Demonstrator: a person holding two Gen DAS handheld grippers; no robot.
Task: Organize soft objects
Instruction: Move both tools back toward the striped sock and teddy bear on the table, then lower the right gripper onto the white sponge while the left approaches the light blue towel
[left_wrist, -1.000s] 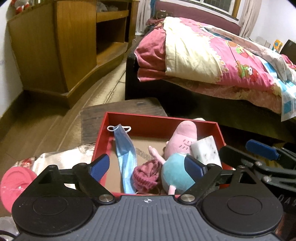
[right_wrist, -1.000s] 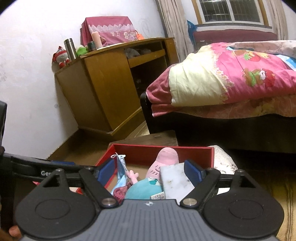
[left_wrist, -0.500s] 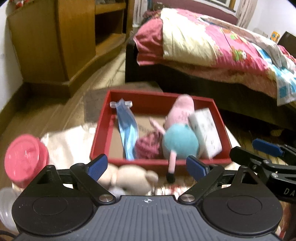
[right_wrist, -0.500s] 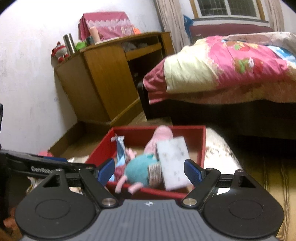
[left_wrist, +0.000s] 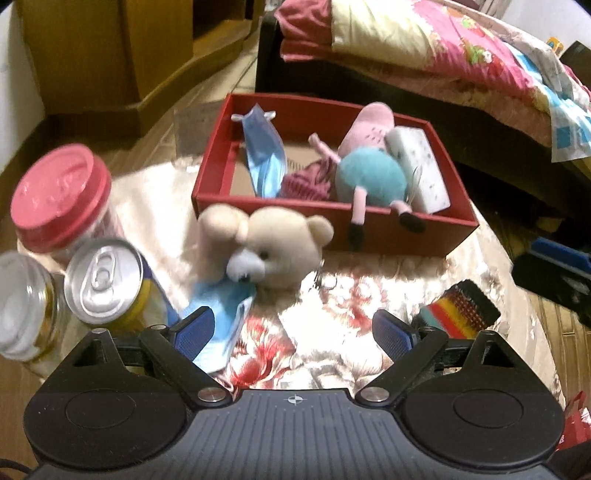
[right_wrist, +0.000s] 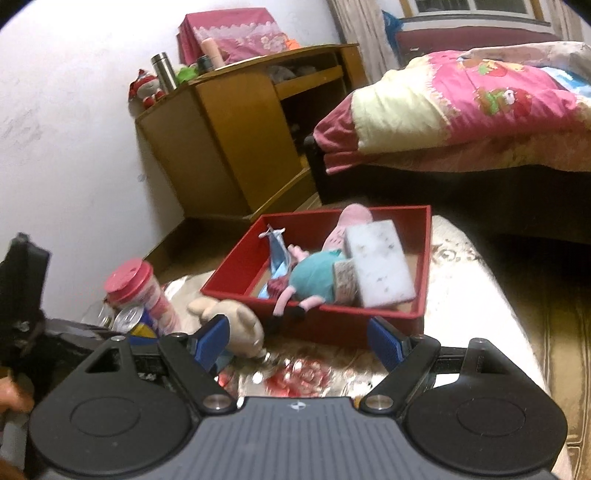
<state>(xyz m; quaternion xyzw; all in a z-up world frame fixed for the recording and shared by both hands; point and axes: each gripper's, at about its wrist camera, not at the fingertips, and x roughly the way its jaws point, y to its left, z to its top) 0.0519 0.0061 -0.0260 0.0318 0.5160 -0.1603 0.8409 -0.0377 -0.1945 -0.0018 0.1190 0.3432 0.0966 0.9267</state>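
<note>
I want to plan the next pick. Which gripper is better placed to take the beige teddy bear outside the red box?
Left, probably. The left gripper is open with the teddy bear just ahead between its fingers; for the right gripper the bear lies off to its left side.

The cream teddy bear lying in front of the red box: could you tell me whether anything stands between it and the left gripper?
Nothing visible blocks it. The left gripper is open, and only bare floral cloth separates it from the teddy bear; the blue mask lies to the left.
</note>
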